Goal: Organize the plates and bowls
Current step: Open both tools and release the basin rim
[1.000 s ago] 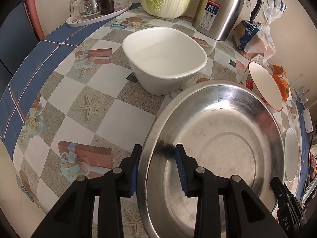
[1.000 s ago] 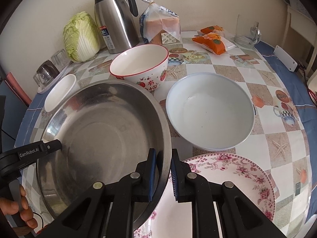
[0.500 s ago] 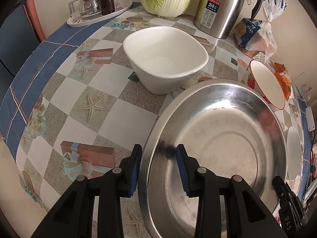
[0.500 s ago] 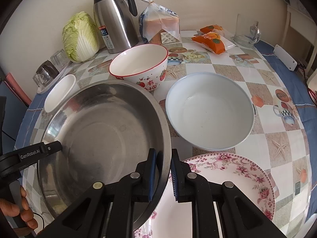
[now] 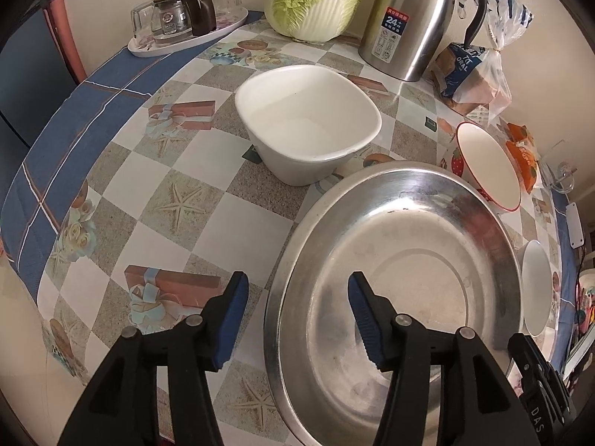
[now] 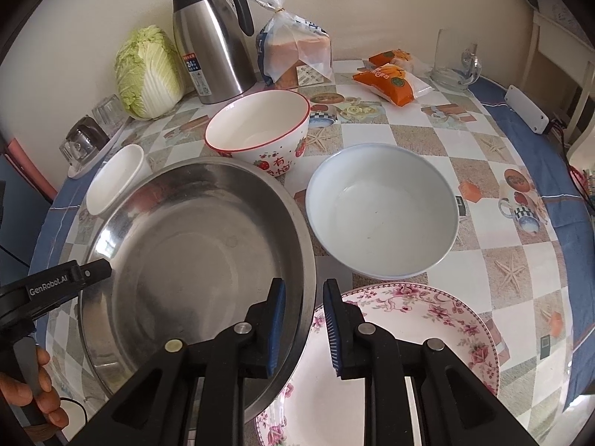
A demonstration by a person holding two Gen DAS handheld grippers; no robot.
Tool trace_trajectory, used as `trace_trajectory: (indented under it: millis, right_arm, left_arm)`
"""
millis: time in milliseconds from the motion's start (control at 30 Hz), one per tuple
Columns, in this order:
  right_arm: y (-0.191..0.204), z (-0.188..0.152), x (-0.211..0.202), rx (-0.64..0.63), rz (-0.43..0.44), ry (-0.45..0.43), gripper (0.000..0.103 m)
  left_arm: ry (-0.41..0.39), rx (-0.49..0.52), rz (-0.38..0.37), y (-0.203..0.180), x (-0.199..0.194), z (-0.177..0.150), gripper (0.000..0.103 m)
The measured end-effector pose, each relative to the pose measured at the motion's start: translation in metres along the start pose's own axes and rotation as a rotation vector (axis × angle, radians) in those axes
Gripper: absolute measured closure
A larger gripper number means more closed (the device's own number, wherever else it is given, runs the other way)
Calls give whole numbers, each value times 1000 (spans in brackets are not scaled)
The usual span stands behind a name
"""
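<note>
A large steel basin (image 5: 401,282) sits on the checkered surface (image 5: 122,230), its near edge overlapping a floral plate (image 6: 438,319). The left hand-held gripper (image 5: 295,299) and right hand-held gripper (image 6: 303,308) straddle opposite rims, their jaws just opening, pads clear of the metal.

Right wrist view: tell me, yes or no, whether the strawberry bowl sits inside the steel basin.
No. The strawberry bowl stands on the tablecloth behind the steel basin, which is empty.
</note>
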State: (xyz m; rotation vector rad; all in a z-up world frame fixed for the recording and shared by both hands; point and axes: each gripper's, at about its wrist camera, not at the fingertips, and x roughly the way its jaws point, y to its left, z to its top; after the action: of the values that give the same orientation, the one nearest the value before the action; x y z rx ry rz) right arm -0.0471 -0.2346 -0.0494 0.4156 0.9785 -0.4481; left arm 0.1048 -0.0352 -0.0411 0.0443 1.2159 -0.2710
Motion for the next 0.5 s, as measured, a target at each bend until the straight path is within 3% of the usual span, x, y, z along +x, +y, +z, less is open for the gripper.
trace_trajectory:
  millis: [33, 100, 133, 233, 367, 433, 500]
  right_arm:
    - [0, 0, -1, -2, -6, 1, 76]
    - [1, -1, -3, -7, -18, 2, 51]
    - [2, -1, -4, -9, -18, 1, 46]
    - [4, -2, -5, -28, -22, 2, 43]
    - [9, -2, -5, -53, -15, 0, 33]
    - [12, -3, -4, -63, -15, -3, 28]
    - [14, -3, -4, -72, -17, -7, 15]
  left_arm:
    - [0, 4, -3, -1, -1, 0, 40]
    - [-1, 12, -8, -3, -4, -1, 35]
    - [-1, 17, -8, -4, -5, -2, 33]
    - [1, 26, 9, -6, -7, -3, 23]
    - [-7, 52, 45, -7, -9, -4, 22]
    - [-12, 61, 49, -7, -9, -4, 18]
    - [-14, 67, 56, -8, -9, -5, 12]
